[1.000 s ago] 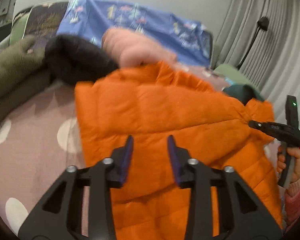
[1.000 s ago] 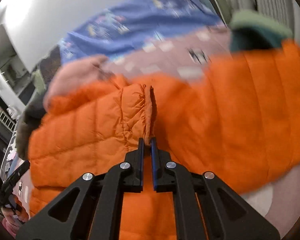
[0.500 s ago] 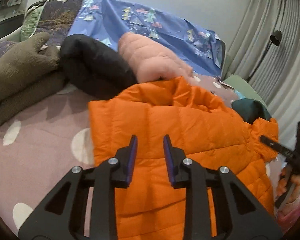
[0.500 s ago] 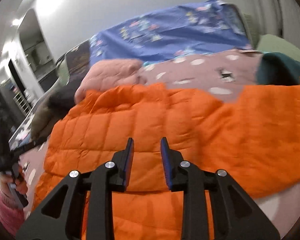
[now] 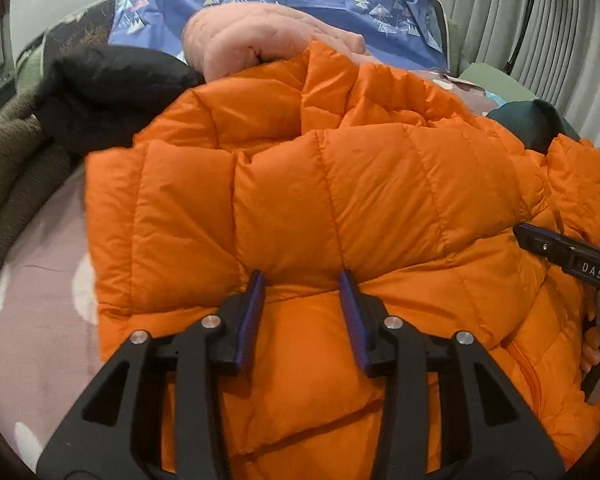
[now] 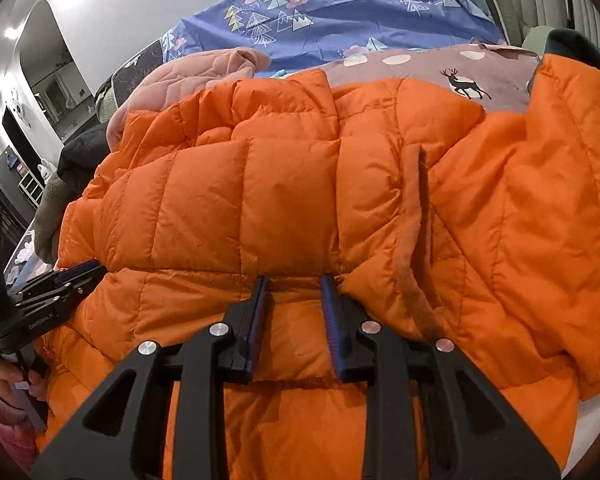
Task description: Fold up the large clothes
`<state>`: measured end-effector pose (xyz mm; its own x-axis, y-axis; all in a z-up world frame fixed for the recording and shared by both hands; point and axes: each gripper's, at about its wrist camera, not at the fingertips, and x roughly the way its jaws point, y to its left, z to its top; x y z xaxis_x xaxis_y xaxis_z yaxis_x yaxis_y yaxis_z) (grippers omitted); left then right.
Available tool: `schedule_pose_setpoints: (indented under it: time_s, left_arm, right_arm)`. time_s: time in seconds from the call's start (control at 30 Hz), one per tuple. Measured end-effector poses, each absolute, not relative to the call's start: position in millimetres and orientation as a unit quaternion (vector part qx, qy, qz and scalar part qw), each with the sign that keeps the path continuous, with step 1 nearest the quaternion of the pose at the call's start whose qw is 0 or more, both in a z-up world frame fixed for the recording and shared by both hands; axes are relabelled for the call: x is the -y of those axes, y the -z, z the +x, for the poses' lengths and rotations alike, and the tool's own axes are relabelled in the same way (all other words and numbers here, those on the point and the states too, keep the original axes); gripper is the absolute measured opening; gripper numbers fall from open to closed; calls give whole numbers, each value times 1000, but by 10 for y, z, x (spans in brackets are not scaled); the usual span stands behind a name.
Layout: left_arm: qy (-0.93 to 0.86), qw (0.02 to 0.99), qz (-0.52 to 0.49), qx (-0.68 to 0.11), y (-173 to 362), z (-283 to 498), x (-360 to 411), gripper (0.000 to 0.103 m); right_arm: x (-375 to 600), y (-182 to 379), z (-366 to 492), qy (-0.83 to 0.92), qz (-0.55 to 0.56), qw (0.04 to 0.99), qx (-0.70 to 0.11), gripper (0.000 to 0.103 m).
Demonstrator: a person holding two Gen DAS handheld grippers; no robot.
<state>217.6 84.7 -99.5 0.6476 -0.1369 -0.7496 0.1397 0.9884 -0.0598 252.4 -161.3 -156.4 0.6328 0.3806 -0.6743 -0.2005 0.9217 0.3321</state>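
Jacket: orange puffer jacket lies mid-bed on the mauve spotted bedspread, upper part doubled over.
Left gripper: jaws just widened, part open, nothing pinched.
Right gripper: part open, empty.
Step advice: pinch the fold edge deep; puffy fabric slips.
Left view only: black jacket.
Right view only: deer print.

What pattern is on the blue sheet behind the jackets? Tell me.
Small pine trees and pink clouds on the blue sheet, clearest in the right wrist view.
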Motion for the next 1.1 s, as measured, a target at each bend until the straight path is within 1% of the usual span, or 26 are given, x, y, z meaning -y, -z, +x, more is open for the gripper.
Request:
schedule_pose_setpoints:
  time_s: [0.1,0.2,0.27,0.33,0.4,0.43,0.47,0.57,0.67,0.8,0.93,0.97,1.0,1.07,1.1]
  left_arm:
    - [93,916,-4,-391,736,2111,-768,43]
    - [138,918,-10,-371,463,2100,-542,52]
    - [159,917,-2,-365,411,2122,-346,54]
    - [171,911,4,-375,527,2213,-163,55]
    - [162,903,16,-398,769,2326,-29,55]
    - [148,902,33,-404,972,2371,32,56]
    - [145,904,38,-401,1054,2362,59,56]
    - [143,905,37,-399,1080,2355,76,57]
    - [142,906,41,-397,1101,2335,100,60]
    - [148,906,45,-395,1112,2325,106,69]
    - [151,906,46,-394,1105,2310,79,72]
    - [151,905,45,-394,1104,2314,74,72]
    - [152,905,45,-394,1105,2315,75,73]
    - [153,905,46,-394,1104,2320,81,74]
    - [154,905,46,-394,1101,2321,76,74]
  right_arm:
    - [1596,1568,2570,-164,121,895,-396,28]
    - [1614,1575,2563,-165,123,895,-395,29]
    - [1640,1575,2551,-168,128,895,-394,29]
    - [1674,1583,2549,-171,136,893,-393,29]
    - [1706,1593,2553,-175,144,891,-393,29]
    - [1717,1599,2559,-176,148,890,-393,29]
    - [1727,1605,2565,-177,151,889,-394,29]
    - [1732,1609,2561,-179,156,888,-394,29]
    - [1729,1602,2556,-179,154,888,-393,30]
    - [1849,1458,2434,-177,171,893,-378,29]
    - [2457,1035,2150,-162,205,913,-313,30]
    - [2739,917,2068,-136,215,922,-292,34]
    - [3069,814,1989,-98,223,931,-273,43]
    - [3597,728,1887,-28,237,938,-252,49]
    - [4061,732,1836,27,260,933,-247,49]
